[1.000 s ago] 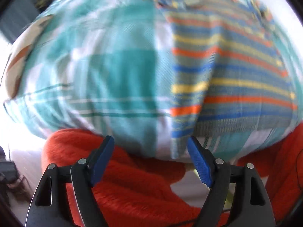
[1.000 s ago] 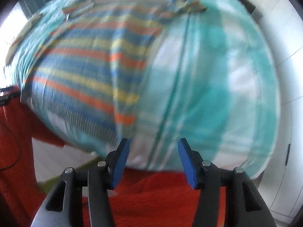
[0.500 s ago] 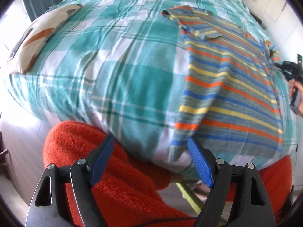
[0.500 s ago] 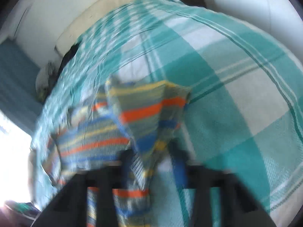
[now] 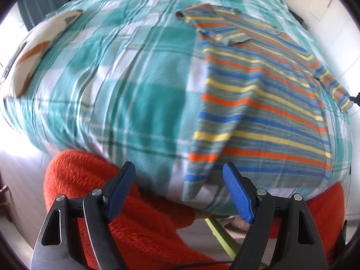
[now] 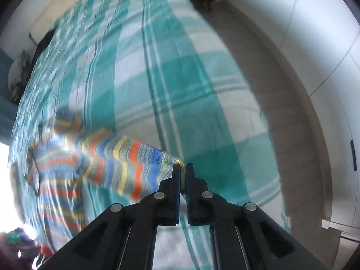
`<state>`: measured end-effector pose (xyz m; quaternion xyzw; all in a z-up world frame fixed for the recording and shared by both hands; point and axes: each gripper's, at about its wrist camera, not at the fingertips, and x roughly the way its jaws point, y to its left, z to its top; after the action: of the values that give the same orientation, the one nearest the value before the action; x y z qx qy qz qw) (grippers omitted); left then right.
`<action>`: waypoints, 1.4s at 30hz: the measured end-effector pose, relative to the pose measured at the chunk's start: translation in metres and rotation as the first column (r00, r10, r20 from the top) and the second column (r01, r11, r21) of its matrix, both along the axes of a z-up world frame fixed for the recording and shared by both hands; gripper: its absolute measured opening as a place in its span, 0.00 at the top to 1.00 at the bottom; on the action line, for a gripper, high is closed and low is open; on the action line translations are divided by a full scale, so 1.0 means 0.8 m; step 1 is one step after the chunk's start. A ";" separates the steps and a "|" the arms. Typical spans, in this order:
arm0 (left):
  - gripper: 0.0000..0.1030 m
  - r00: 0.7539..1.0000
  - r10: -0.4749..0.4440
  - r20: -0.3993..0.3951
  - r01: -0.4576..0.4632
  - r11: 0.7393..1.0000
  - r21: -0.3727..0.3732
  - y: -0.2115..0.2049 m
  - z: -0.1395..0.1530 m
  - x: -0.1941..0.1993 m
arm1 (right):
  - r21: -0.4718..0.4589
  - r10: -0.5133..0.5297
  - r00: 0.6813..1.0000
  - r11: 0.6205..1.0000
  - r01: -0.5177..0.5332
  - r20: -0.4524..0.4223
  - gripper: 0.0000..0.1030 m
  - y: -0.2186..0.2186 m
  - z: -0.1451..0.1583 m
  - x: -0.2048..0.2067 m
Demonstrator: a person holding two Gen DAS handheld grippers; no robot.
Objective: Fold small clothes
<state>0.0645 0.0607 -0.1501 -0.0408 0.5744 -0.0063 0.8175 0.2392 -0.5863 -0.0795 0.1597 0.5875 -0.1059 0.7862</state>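
Mid first fold: right gripper (image 6: 182, 168) clamped on striped shirt (image 5: 258, 103) sleeve; left gripper (image 5: 178, 191) spread wide, empty. Next, probably carrying sleeve inward.

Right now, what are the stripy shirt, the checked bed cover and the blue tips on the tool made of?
Striped orange, yellow and blue shirt: soft knit fabric, matte, fine ribs showing. Teal and white checked bed cover: woven cloth, probably cotton, with a visible twill weave. Blue pads on the left tool: probably textured rubber or plastic, dotted surface.
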 end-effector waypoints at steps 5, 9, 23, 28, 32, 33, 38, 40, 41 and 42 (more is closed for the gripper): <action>0.20 0.999 -0.039 -0.022 0.039 0.999 0.035 -0.015 -0.006 -0.006 | 0.056 -0.044 0.999 0.998 0.042 0.025 0.82 -0.009 -0.020 -0.023; 0.20 0.999 -0.013 -0.034 0.014 0.999 0.033 -0.002 -0.011 -0.015 | 0.198 -0.266 0.951 0.952 0.233 0.160 0.36 -0.037 -0.035 -0.081; 0.20 0.999 0.015 -0.030 -0.015 1.000 -0.018 -0.002 -0.014 -0.012 | 0.449 -0.492 0.831 0.823 0.348 0.259 0.93 0.005 -0.109 -0.110; 0.20 0.997 0.048 -0.054 -0.048 0.999 0.006 0.017 -0.022 -0.027 | 0.235 -0.360 0.909 0.921 0.310 0.213 0.93 0.042 -0.066 -0.162; 0.21 0.994 0.004 -0.112 -0.004 1.000 0.008 0.003 -0.038 -0.013 | 0.152 -0.303 0.942 0.947 0.281 0.147 0.93 0.054 -0.103 -0.162; 0.21 0.995 -0.011 -0.097 0.013 1.000 0.016 -0.001 -0.032 -0.011 | 0.140 -0.289 0.946 0.953 0.269 0.148 0.91 0.057 -0.101 -0.158; 0.18 0.999 -0.008 -0.038 0.010 0.999 0.047 -0.003 -0.014 -0.011 | -0.046 -0.170 0.968 0.982 0.182 0.186 0.61 0.077 -0.039 -0.140; 0.18 0.999 0.001 -0.051 0.001 0.999 0.034 -0.002 -0.018 -0.009 | -0.103 -0.035 0.967 0.993 0.063 0.252 0.61 0.094 -0.008 -0.110; 0.18 0.998 0.003 -0.057 -0.002 1.000 0.028 -0.003 -0.020 -0.007 | -0.058 0.050 0.958 0.998 -0.035 0.284 0.61 0.106 0.003 -0.080; 0.18 0.998 0.004 -0.064 -0.002 1.000 0.024 -0.004 -0.022 -0.006 | 0.000 0.106 0.948 0.994 -0.111 0.300 0.61 0.114 0.005 -0.055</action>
<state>0.0595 0.0578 -0.1673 -0.0320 0.6001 0.0033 0.7993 0.1951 -0.4948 -0.0752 0.1479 0.4702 -0.0323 0.8695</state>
